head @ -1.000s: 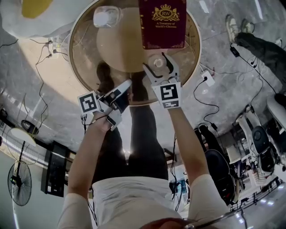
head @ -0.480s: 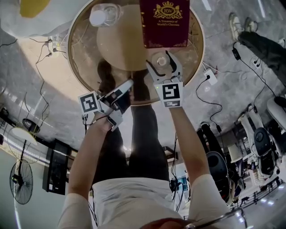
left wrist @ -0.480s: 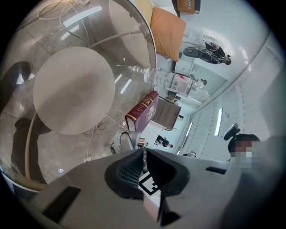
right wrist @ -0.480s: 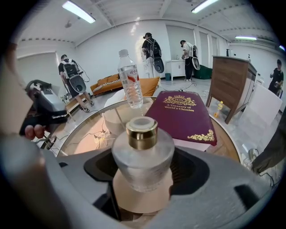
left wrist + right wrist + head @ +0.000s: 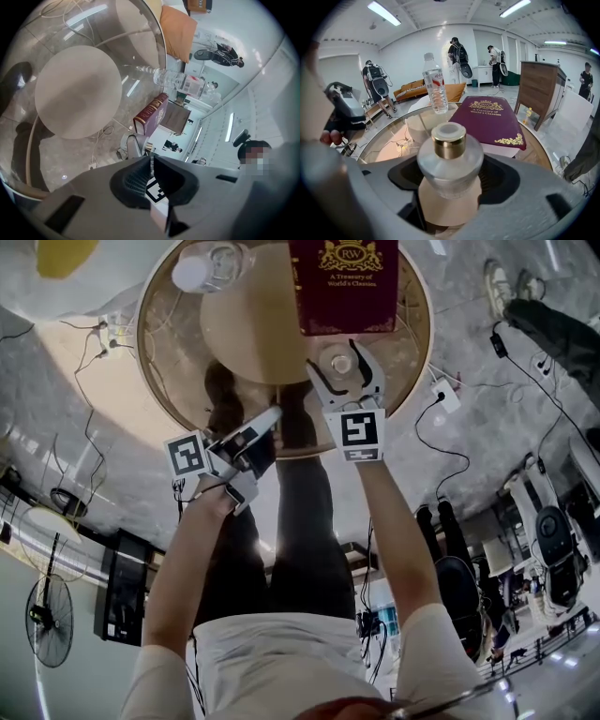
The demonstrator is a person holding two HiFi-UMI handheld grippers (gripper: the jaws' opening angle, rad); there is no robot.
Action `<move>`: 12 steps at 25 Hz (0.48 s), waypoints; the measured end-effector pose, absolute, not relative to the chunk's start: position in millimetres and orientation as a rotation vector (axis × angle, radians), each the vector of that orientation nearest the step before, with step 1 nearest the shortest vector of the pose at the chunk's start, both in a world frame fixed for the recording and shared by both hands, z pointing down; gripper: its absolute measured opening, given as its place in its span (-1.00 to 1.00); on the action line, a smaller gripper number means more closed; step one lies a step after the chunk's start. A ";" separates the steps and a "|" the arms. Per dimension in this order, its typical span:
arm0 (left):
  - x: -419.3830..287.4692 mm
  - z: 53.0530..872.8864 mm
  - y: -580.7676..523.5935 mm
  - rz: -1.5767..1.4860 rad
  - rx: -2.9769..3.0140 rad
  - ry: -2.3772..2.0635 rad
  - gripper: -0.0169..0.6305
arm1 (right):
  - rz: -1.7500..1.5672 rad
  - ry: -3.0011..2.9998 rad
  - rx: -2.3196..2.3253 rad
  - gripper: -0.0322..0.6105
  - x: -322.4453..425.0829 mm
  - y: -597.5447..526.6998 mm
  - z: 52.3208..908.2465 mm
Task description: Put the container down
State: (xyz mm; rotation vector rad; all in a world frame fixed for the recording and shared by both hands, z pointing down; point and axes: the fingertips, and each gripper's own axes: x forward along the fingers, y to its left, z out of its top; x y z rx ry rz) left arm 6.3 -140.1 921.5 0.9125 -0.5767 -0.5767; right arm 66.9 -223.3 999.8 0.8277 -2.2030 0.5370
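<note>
A small clear glass container (image 5: 450, 161) with a gold cap sits upright between the jaws of my right gripper (image 5: 451, 183), whose pads close against its sides. From the head view the container (image 5: 342, 363) and right gripper (image 5: 344, 371) are over the round glass table (image 5: 150, 352), just in front of a maroon book (image 5: 344, 282). My left gripper (image 5: 264, 424) hovers at the table's near edge, to the left, with its jaws together on nothing. The left gripper view shows its closed tips (image 5: 151, 161) aimed across the glass.
A water bottle (image 5: 435, 84) stands on the table beyond the book (image 5: 487, 119). Cables and a power strip (image 5: 439, 395) lie on the floor under and around the table. A wooden cabinet (image 5: 541, 89) and several people stand further off. A fan (image 5: 42, 620) is at lower left.
</note>
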 end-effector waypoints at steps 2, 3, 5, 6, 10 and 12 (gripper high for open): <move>6.8 921.7 -139.9 -0.577 0.912 -0.577 -0.87 | 0.535 -2.197 0.832 0.15 69.3 -220.9 1000.7; 7.0 921.6 -139.9 -0.577 0.913 -0.576 -0.87 | 0.533 -2.194 0.835 0.15 70.7 -219.7 1001.1; 7.6 922.6 -139.4 -0.574 0.914 -0.575 -0.87 | 0.524 -2.190 0.840 0.15 73.2 -217.5 1001.9; 8.2 924.0 -139.2 -0.571 0.916 -0.574 -0.87 | 0.519 -2.191 0.842 0.15 73.9 -217.2 1002.3; 9.6 931.4 -136.9 -0.562 0.915 -0.578 -0.87 | 0.501 -2.202 0.850 0.15 73.4 -219.6 1004.3; 9.8 931.9 -134.6 -0.558 0.913 -0.580 -0.87 | 0.497 -2.202 0.849 0.15 73.0 -218.0 1004.5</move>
